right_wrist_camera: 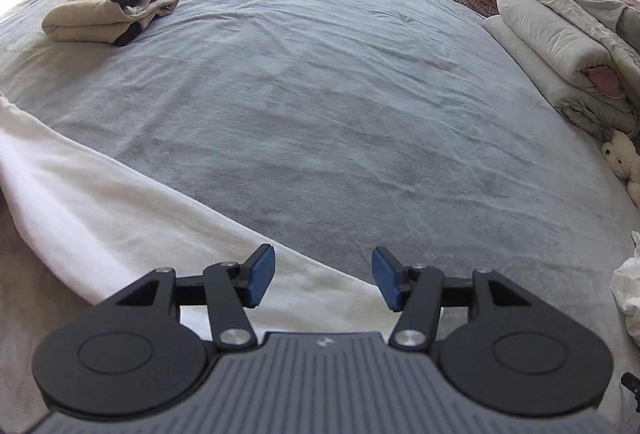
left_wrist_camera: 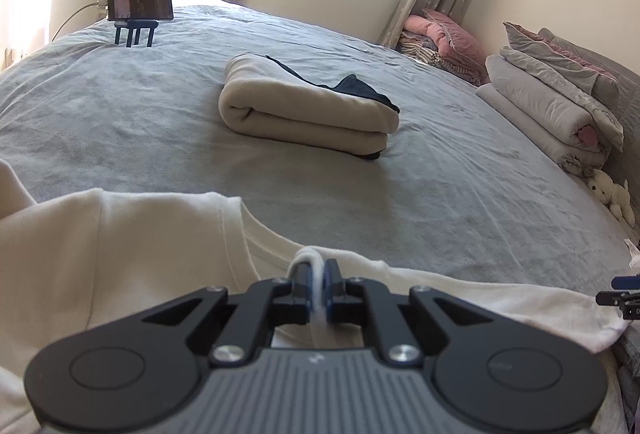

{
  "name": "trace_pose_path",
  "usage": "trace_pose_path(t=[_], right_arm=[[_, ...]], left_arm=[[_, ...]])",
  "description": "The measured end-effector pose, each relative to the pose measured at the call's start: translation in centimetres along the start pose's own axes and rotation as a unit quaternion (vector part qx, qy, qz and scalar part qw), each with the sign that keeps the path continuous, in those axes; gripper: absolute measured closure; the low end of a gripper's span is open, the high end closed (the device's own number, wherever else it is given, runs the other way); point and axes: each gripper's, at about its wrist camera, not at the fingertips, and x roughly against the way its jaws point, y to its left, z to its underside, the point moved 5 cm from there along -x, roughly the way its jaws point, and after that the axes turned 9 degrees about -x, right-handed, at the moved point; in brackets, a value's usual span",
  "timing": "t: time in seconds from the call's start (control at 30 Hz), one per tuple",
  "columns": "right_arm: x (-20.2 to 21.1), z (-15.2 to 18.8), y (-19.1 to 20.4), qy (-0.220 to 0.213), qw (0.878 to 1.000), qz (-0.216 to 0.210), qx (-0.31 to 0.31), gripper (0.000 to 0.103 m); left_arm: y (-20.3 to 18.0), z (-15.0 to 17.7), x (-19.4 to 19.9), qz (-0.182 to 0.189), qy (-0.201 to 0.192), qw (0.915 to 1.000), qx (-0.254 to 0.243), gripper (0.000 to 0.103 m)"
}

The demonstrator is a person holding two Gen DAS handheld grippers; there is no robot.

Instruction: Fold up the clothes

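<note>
A cream-white shirt [left_wrist_camera: 120, 258] lies at the near edge of the grey bed [left_wrist_camera: 360, 194]. My left gripper [left_wrist_camera: 318, 282] is shut on a pinch of the shirt near its collar. In the right wrist view the same shirt [right_wrist_camera: 100, 210] spreads from the left under my right gripper [right_wrist_camera: 323, 280], which is open and empty just above the shirt's edge. The right gripper's tip also shows at the right edge of the left wrist view [left_wrist_camera: 620, 294].
A folded beige garment with dark cloth on top [left_wrist_camera: 304, 110] lies mid-bed, also seen far left in the right wrist view [right_wrist_camera: 104, 16]. A phone on a stand [left_wrist_camera: 138, 4] sits at the far corner. Folded quilts [left_wrist_camera: 560, 114], pink bedding [left_wrist_camera: 444, 38] and a plush toy [left_wrist_camera: 612, 194] line the right side.
</note>
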Motion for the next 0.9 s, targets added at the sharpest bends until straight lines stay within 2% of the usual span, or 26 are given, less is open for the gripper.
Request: trace_pose_path(t=[0.13, 0.33, 0.47, 0.5, 0.57, 0.63, 0.7, 0.73, 0.83, 0.9], right_arm=[[-2.0, 0.5, -0.1, 0.038, 0.998, -0.027, 0.031, 0.046], [-1.3, -0.1, -0.5, 0.071, 0.989, -0.117, 0.048, 0.046], [-2.4, 0.2, 0.0, 0.091, 0.987, -0.119, 0.062, 0.046], [-2.4, 0.3, 0.1, 0.092, 0.986, -0.123, 0.059, 0.05], [-2.1, 0.6, 0.4, 0.091, 0.985, -0.133, 0.054, 0.085], [-1.6, 0.8, 0.7, 0.077, 0.989, -0.11, 0.063, 0.095], [-1.0, 1.0, 1.0, 0.06, 0.992, -0.082, 0.074, 0.099], [-0.7, 0.9, 0.8, 0.047, 0.994, -0.052, 0.079, 0.103], [0.3, 0.0, -0.3, -0.001, 0.994, 0.057, 0.096, 0.103], [0.7, -0.8, -1.9, -0.02, 0.99, 0.108, 0.083, 0.103]], left_arm=[[-0.3, -0.6, -0.4, -0.001, 0.002, 0.9999, -0.012, 0.097], [-0.6, -1.0, -0.9, -0.002, 0.007, 0.9997, -0.023, 0.097], [-0.8, -1.0, -1.2, -0.005, 0.008, 0.9997, -0.023, 0.097], [-0.8, -1.1, -1.3, -0.005, 0.007, 0.9997, -0.023, 0.097], [-1.0, -1.2, -1.5, -0.004, 0.006, 0.9996, -0.025, 0.097], [-1.2, -1.6, -1.7, -0.003, 0.002, 0.9996, -0.029, 0.097], [-1.6, -2.1, -1.9, 0.0, -0.005, 0.9994, -0.033, 0.097], [-1.9, -2.4, -2.0, 0.002, -0.01, 0.9993, -0.035, 0.097], [-3.1, -3.5, -2.4, 0.012, -0.032, 0.9983, -0.046, 0.097], [-4.2, -4.1, -2.9, 0.021, -0.042, 0.9975, -0.053, 0.097]])
